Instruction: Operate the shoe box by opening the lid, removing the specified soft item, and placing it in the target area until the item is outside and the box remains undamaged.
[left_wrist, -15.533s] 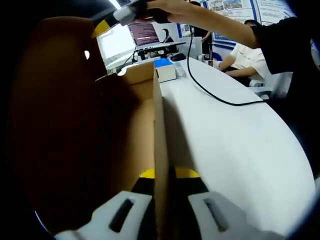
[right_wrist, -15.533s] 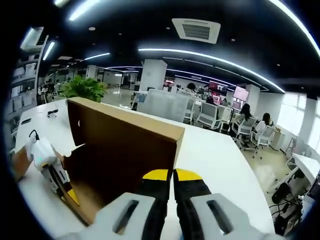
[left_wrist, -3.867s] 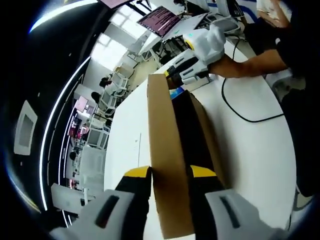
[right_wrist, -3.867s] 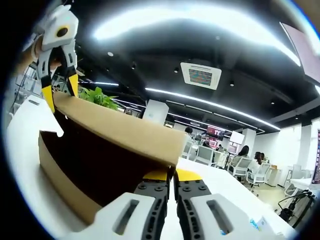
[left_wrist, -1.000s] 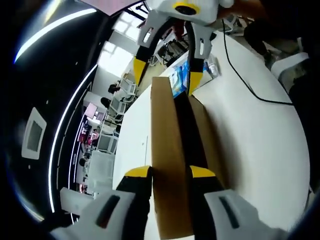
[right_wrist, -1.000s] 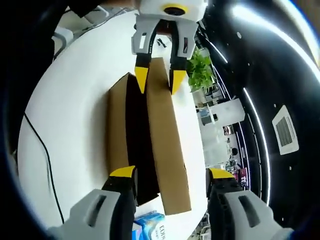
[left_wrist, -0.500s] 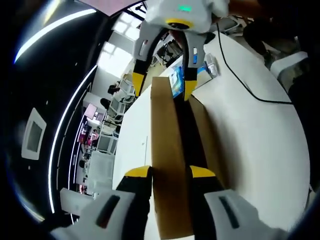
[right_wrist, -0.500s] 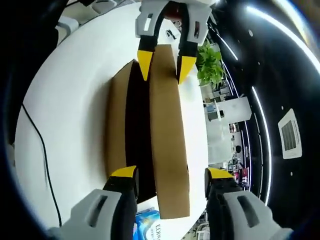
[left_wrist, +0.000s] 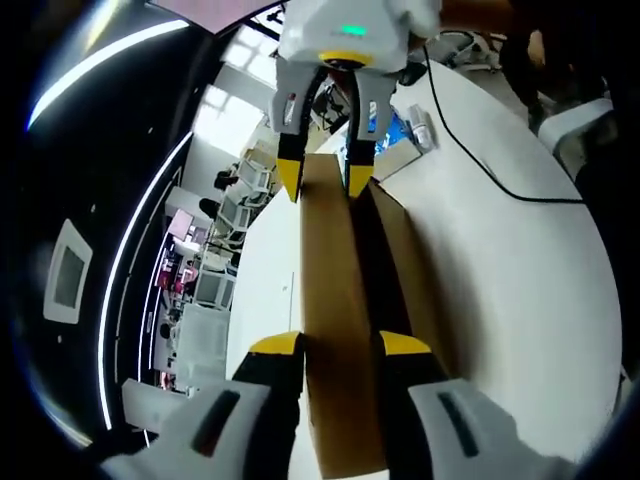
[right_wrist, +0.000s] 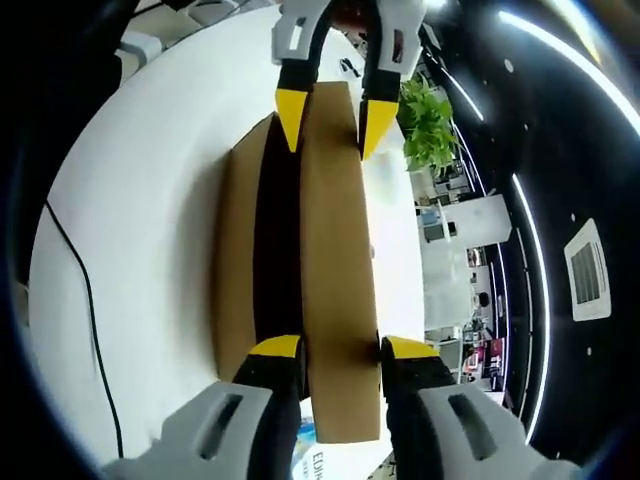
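A: Where do we have the box lid (left_wrist: 335, 330)?
B: Raised on edge above the box (right_wrist: 238, 250) on the white table (left_wrist: 500, 280), and we pinch it at both ends.
A: Our left tool (left_wrist: 340, 350)?
B: Narrowed onto the near end (its yellow tips touch both faces).
A: And the right tool (right_wrist: 340, 350)?
B: Clamped likewise on the opposite end; a black cable (left_wrist: 480, 160) lies nearby.

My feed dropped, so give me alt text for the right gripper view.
The right gripper grips the near end of the box's raised cardboard lid; the left gripper straddles its far end. The open box sits on a white table.
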